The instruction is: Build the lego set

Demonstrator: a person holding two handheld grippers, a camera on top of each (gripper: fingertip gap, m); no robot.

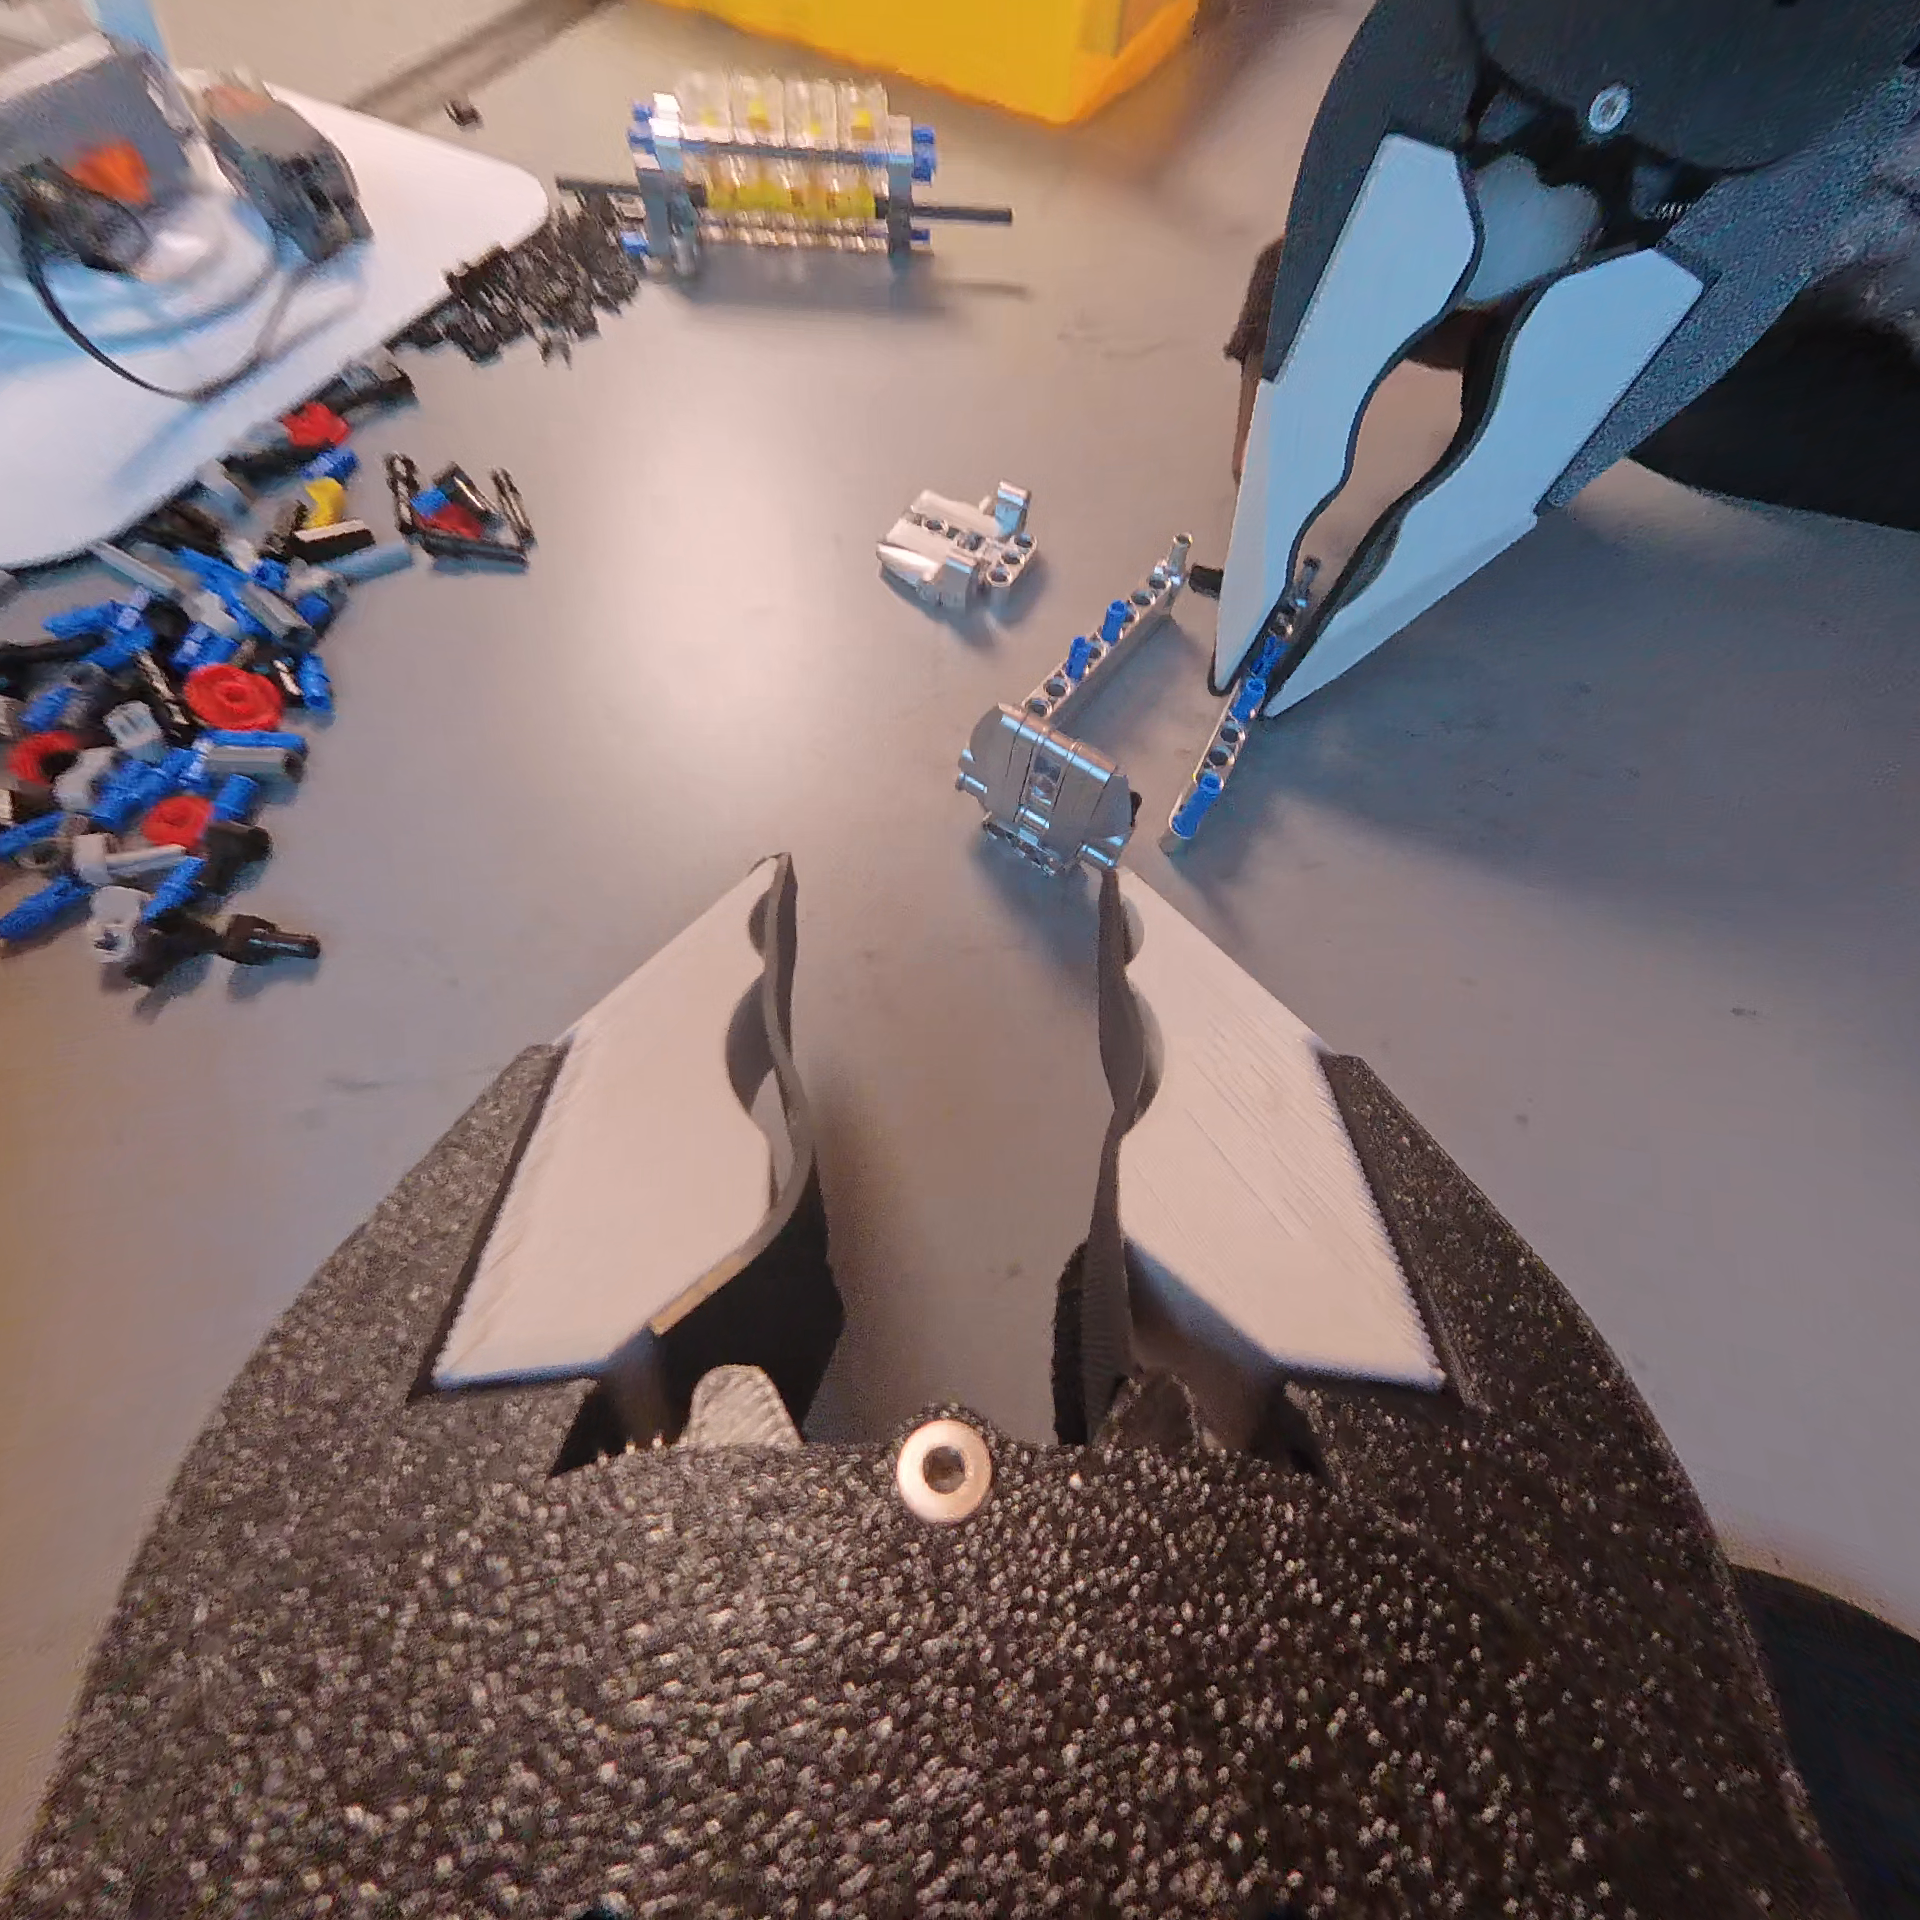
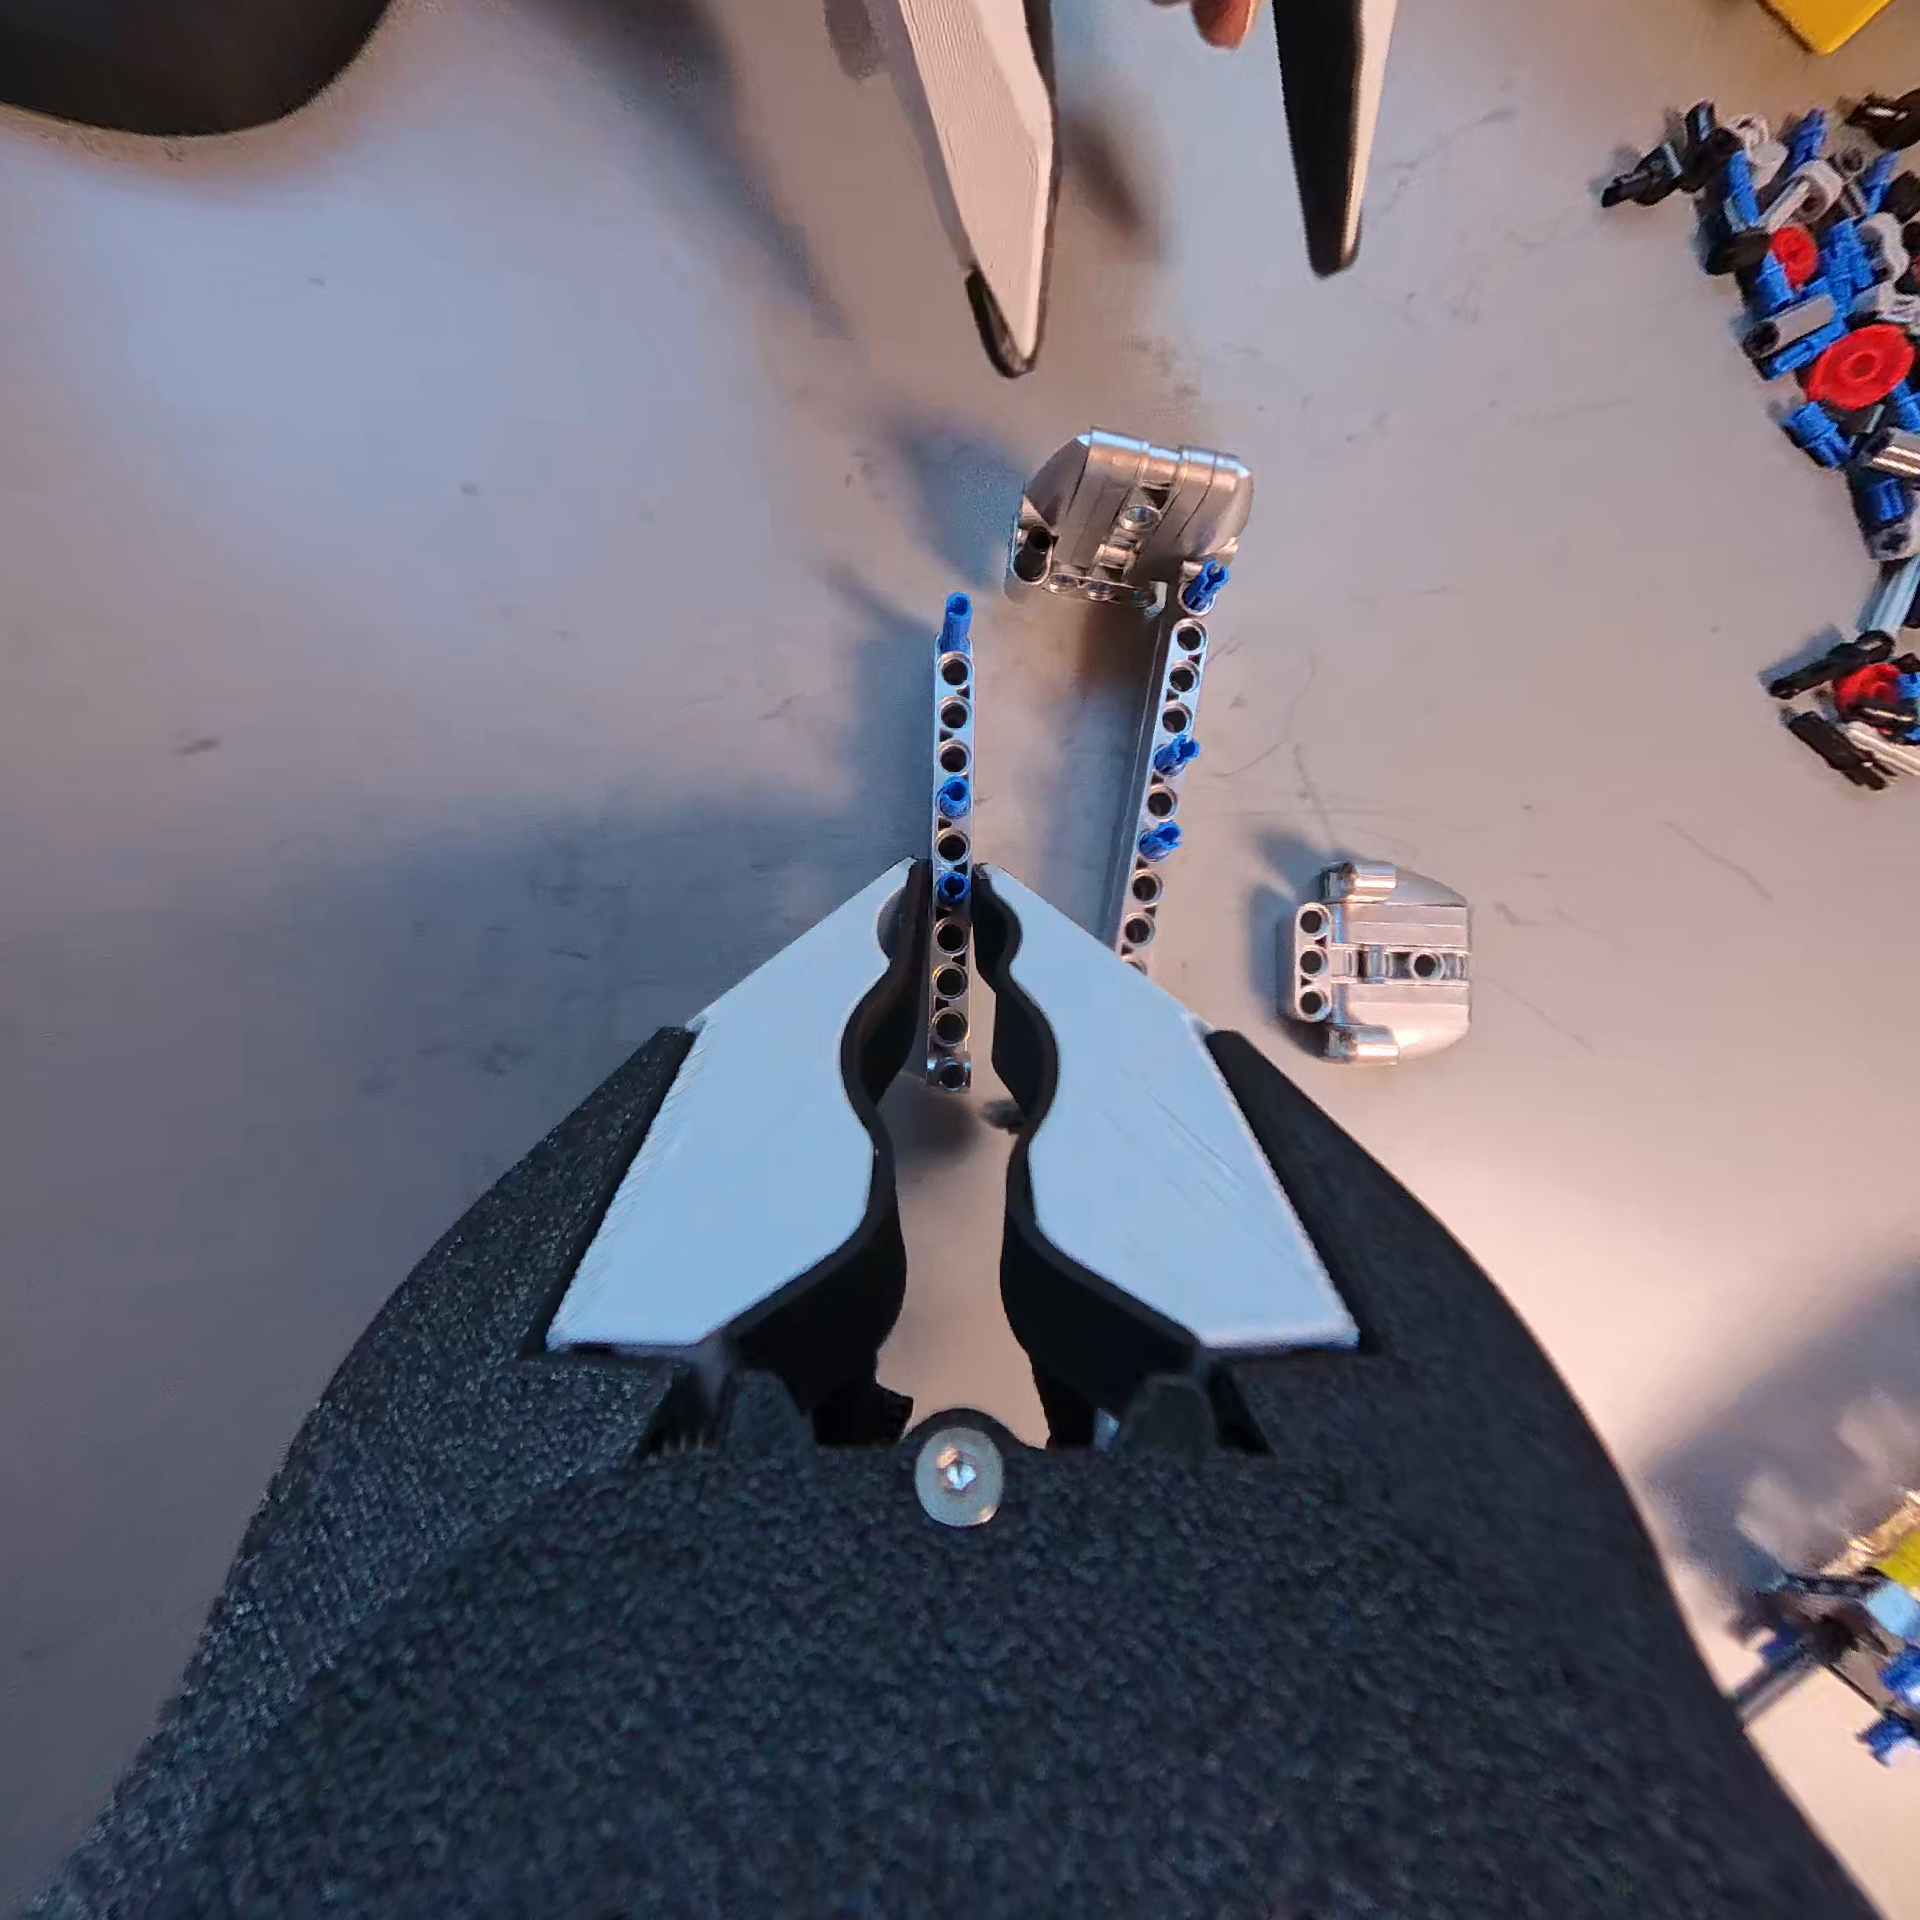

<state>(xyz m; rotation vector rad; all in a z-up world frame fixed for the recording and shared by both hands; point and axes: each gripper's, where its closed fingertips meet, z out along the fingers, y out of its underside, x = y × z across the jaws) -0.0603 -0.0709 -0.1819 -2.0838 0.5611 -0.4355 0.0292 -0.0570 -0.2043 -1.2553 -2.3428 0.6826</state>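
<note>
The work surface is a smooth grey table, lightly scuffed and scratched, lit so that the grippers cast soft dark shadows across it. The right gripper has its fingers pressed in on a grey perforated beam studded with blue pins, pinching it partway along its length while the beam lies along the table. Just beside it lies a second perforated beam, also with blue pins, its far end touching a silver curved panel piece. Another silver panel piece sits apart to the right. The left gripper hovers with its fingers spread wide and nothing between them, its tips near the silver curved panel. To the left in the left wrist view, a scattered heap of small blue, red, black and grey parts spreads beneath the edge of a white tray carrying grey boxy units with cables. Farther back stands a clear-and-blue assembled block on a black axle, and behind it a yellow bin.
</note>
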